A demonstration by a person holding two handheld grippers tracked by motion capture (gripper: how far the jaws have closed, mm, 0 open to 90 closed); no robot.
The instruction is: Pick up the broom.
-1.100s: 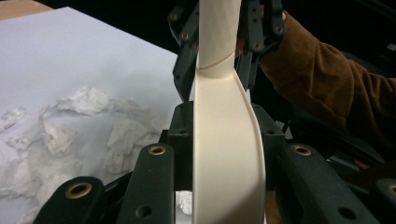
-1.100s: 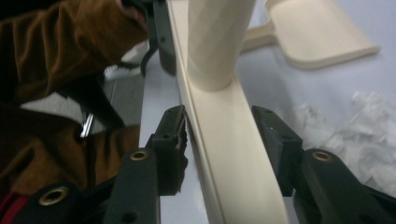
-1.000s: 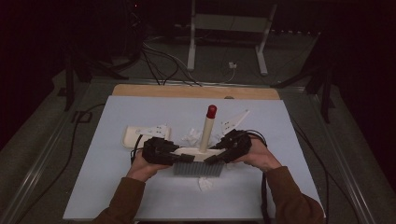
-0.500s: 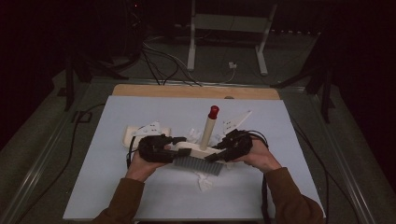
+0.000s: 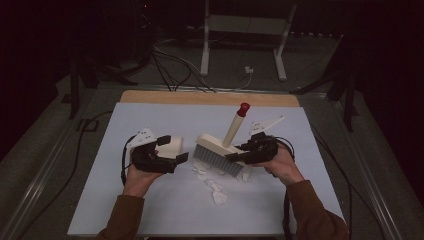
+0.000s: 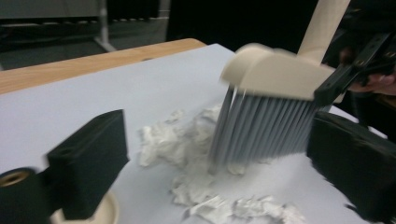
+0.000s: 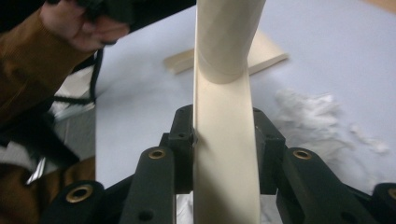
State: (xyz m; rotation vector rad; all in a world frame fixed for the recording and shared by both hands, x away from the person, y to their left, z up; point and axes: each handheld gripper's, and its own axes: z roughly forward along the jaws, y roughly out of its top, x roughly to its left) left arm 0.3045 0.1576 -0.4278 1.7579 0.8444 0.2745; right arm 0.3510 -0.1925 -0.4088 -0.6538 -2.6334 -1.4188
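From the high view, a pale blue-white tabletop (image 5: 150, 210) carries a cream hand brush (image 5: 216, 152) with grey bristles and a red-tipped handle that leans up and away from the person. The right gripper (image 5: 235, 156) has its fingers clenched on the brush head's right end. The left gripper (image 5: 172, 148) sits to the left, fingers spread apart, with a cream dustpan (image 5: 172, 146) between or just under them; whether it touches them cannot be told. Scraps of crumpled white paper (image 5: 212, 187) lie on the tabletop just in front of the bristles, between the two hands.

In the left gripper view, the two black fingers (image 6: 88, 163) stand wide apart, grasping nothing. Between them, farther off, the brush (image 6: 271, 88) rests with its bristle tips on or against the white paper scraps (image 6: 187, 140). A cream rounded edge shows beneath the left finger.

In the right gripper view, the fingers (image 7: 184, 140) press both sides of the cream brush body (image 7: 226, 154), with the handle rising straight ahead. The paper scraps (image 7: 317, 121) lie to the right, and the dustpan's (image 7: 266, 53) flat edge lies beyond.
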